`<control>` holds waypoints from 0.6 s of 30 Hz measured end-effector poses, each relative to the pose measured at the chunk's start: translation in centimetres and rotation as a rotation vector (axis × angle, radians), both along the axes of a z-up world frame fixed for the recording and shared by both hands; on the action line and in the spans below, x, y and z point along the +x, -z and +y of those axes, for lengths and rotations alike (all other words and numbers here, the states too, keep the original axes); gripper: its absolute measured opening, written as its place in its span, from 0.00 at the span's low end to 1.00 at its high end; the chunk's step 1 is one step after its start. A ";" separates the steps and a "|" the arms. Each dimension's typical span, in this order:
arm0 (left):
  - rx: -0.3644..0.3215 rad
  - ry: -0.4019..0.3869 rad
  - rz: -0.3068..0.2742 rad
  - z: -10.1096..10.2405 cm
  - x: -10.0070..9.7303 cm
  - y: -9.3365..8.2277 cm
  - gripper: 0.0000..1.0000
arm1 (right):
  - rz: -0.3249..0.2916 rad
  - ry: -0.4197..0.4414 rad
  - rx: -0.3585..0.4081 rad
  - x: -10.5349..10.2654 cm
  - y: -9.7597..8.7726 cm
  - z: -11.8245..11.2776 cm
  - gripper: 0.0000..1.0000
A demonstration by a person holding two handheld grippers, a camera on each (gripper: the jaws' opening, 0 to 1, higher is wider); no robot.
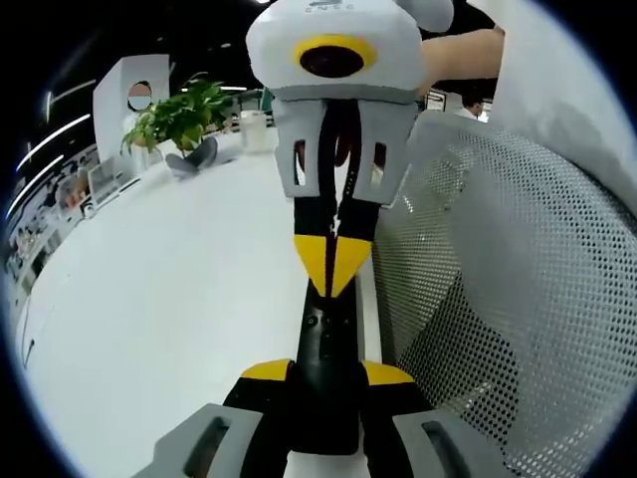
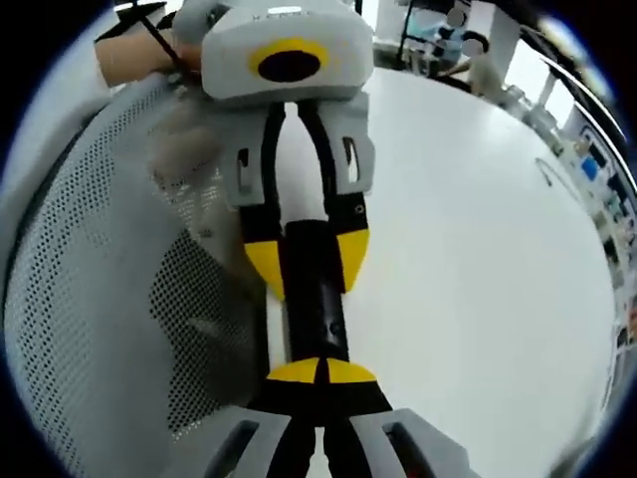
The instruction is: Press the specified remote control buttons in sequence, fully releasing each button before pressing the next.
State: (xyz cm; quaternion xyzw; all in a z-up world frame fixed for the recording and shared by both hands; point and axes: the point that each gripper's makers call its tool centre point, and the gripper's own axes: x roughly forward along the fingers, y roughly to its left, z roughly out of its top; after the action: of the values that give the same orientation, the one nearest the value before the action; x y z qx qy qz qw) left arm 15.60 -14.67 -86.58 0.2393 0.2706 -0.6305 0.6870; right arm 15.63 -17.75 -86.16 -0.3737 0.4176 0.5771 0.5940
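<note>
The slim black rectangular remote control (image 1: 326, 373) lies lengthwise above the white glossy surface (image 1: 169, 299), held at one end by the left gripper (image 1: 326, 383), whose yellow-tipped black fingers (image 1: 267, 372) pinch it from both sides. In the left gripper view, the right gripper (image 1: 335, 261) comes in from above, its yellow fingertips pressed together into a point that meets the far end of the remote. In the right gripper view the same closed tips (image 2: 320, 372) sit on the remote (image 2: 317, 299), with the left gripper (image 2: 307, 261) clamping it opposite. A grey perforated mesh chair back (image 1: 518, 299) stands just beside the remote. A green leafy potted plant (image 1: 179, 118) stands well apart on the surface.
</note>
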 end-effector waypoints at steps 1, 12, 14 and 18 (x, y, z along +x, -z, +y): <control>-0.001 -0.001 0.001 0.0 0.0 0.0 0.25 | 0.004 0.011 0.004 0.0 0.0 -0.1 0.00; -0.002 -0.002 0.001 0.0 0.0 0.0 0.25 | -0.061 0.124 0.282 0.0 -0.4 -0.4 0.00; -0.003 -0.003 0.002 0.0 0.0 0.0 0.25 | -0.052 0.132 0.283 0.0 -0.4 -0.2 0.00; -0.003 -0.004 0.001 0.0 0.0 0.0 0.25 | -0.070 0.075 0.262 -0.1 -0.4 0.2 0.00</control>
State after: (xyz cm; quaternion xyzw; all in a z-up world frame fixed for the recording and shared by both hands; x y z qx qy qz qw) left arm 15.62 -14.70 -86.58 0.2371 0.2704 -0.6297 0.6885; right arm 15.53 -17.51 -85.73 -0.2971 0.3313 0.5907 0.6731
